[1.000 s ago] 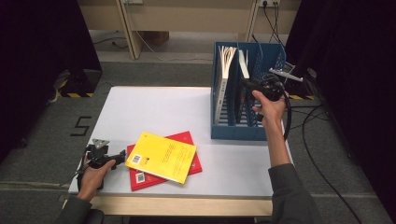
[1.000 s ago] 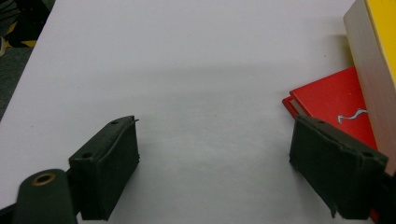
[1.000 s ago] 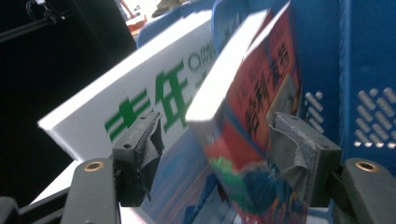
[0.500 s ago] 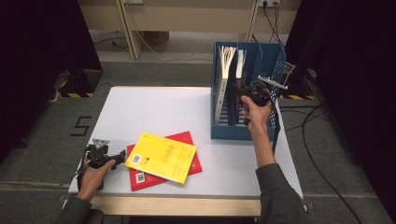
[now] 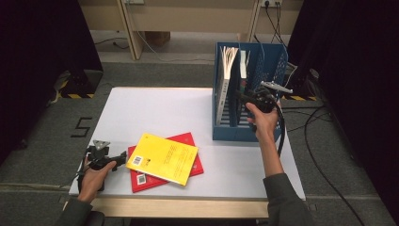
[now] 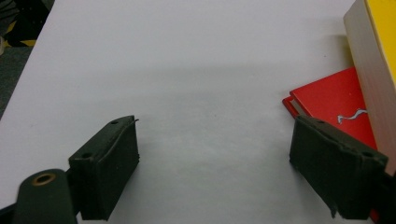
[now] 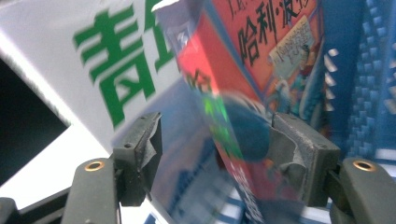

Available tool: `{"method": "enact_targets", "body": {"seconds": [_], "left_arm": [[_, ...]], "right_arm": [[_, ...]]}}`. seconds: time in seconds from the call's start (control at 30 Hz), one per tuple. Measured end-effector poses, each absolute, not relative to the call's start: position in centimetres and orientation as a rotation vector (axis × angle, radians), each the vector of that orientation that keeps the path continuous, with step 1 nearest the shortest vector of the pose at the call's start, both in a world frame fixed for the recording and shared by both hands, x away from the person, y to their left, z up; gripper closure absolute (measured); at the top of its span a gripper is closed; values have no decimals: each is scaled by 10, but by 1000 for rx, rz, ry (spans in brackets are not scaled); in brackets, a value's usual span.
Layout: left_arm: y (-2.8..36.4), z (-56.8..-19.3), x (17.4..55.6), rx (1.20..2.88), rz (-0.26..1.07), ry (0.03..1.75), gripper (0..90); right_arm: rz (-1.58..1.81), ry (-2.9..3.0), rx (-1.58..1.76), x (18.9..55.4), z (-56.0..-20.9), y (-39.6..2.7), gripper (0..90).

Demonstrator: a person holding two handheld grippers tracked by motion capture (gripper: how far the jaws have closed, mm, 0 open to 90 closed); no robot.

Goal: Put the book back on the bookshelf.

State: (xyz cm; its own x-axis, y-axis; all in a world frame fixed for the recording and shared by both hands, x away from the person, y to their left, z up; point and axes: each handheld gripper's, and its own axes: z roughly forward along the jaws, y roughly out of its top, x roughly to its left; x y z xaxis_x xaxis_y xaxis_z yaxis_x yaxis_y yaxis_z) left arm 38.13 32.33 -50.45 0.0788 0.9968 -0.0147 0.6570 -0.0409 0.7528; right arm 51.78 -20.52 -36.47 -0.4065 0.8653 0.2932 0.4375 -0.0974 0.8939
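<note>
We find a white table (image 5: 188,108) on grey carpet, a pale wooden frame beyond it and dark curtains on both sides. Our landmark is the blue file rack (image 5: 278,70) at the table's far right corner, which holds upright books.

The right gripper (image 5: 250,99) sits at the rack's near, open side. In the right gripper view its jaws have just been opening, and they stand apart astride the lower edge of a red-covered book (image 7: 261,51). One pad lies close against the cover; we cannot tell whether it presses. A white book with green characters (image 7: 93,60) stands just beside the red-covered one. The print there is blurred.

Well left of the rack, near the table's front edge, a yellow book (image 5: 162,157) lies on a red book (image 5: 190,141). The left gripper (image 5: 123,157) rests just left of that pile, its jaws wide open and empty.

The left gripper view cuts both books off at its edge.
</note>
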Motion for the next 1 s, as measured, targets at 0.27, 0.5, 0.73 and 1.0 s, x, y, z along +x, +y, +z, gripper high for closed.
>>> {"method": "enact_targets", "body": {"seconds": [0.27, 0.5, 0.73, 1.0], "left_arm": [[323, -504, 381, 1766, 729, 1641, 145], [323, -504, 381, 1760, 725, 1642, 146], [324, -504, 381, 1759, 719, 1640, 146], [324, -504, 381, 1756, 713, 1639, 147]], "right_arm": [[1397, 1820, 1249, 480, -371, -215, 322], [1353, 1915, 1235, 456, -380, -210, 264], [1401, 1969, 1233, 438, -394, -201, 192], [1463, 2075, 1212, 426, -413, -187, 157]]}}
